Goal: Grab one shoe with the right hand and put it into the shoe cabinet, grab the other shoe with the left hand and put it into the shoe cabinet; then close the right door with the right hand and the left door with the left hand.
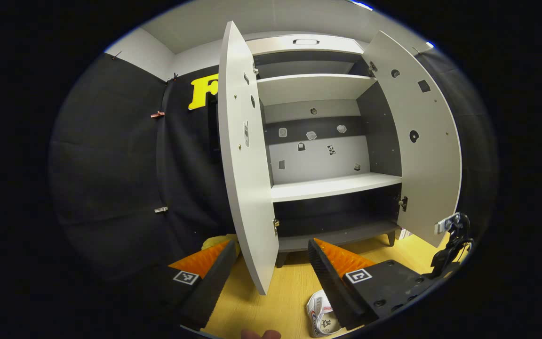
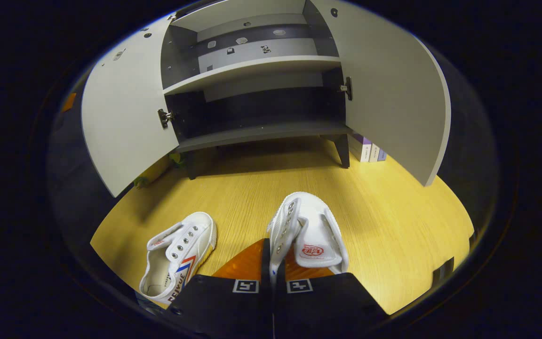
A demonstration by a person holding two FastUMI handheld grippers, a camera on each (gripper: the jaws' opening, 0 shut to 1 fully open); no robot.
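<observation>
Right gripper view: right gripper (image 2: 273, 263) low over a yellow wooden floor (image 2: 393, 212), its fingers pressed together on the side wall of a white canvas shoe (image 2: 311, 230), pinching the eyelet edge. Second white shoe (image 2: 177, 256), with red and blue stripes, lying on the floor just to the left, apart from the gripper. Beyond both, the shoe cabinet (image 2: 252, 66) with both doors swung wide: left door (image 2: 120, 117) and right door (image 2: 388, 89). Dark bottom compartment open and bare, a pale shelf above it. A few books (image 2: 370, 150) standing on the floor beside the cabinet's right leg.

Left gripper view: left gripper (image 1: 271, 268) held higher, fingers spread wide apart, gripping nothing. Edge of the near door (image 1: 247, 179) standing between the two fingers. Part of a white shoe (image 1: 320, 318) visible on the floor below.

Step in hand, judging by this: the first one, the right hand's shoe gripped but not yet carried to the cabinet. Next move likely calls for lifting the shoe clear of the floor, carrying it forward between the open doors and setting it down inside. Grip on a thin, soft canvas edge, so a risk of the shoe swinging or slipping during the lift. Striped shoe and both doors left for later.
</observation>
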